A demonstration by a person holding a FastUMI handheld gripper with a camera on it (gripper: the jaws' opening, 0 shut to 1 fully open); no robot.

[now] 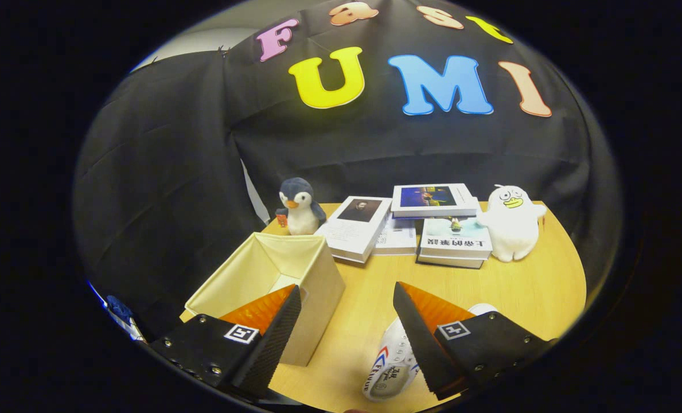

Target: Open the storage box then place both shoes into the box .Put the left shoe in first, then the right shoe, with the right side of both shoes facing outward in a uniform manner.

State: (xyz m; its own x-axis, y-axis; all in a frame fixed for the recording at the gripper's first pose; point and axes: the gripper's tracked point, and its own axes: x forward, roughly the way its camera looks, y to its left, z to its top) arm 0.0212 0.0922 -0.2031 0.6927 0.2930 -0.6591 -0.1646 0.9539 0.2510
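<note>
1. Storage box (pixel 272 275) stands open on the wooden bench (pixel 524 287), its mouth facing up and its pale fabric walls upright; what shows of the inside holds nothing.
2. One corner of the storage box points toward the claw (pixel 346 338), and the claw's left finger (pixel 272 338) hangs over the near wall of the box.
3. A white shoe (pixel 392 361) with red and blue marks on its side lies on the bench to the right of the storage box, apart from it. The right finger (pixel 421 338) covers part of the shoe, so I cannot tell which way its toe points or whether it is the left or right shoe.
4. The claw is spread wide, with bare bench showing between its two fingers, and it has hold of nothing. The shoe lies under the right finger, not between the two.
5. Beyond the storage box, at the far edge of the bench, a plush penguin (pixel 299 207) stands upright, just behind the box's far corner.
6. To the right of the penguin and beyond the box lie several books (pixel 409 223), some stacked and overlapping, flat on the bench.
7. A white plush duck (pixel 511 222) stands just beside the books, on the side away from the storage box, touching or nearly touching the right-hand stack.
8. A black cloth wall (pixel 163 189) rises behind the bench, close to the box's left side.
</note>
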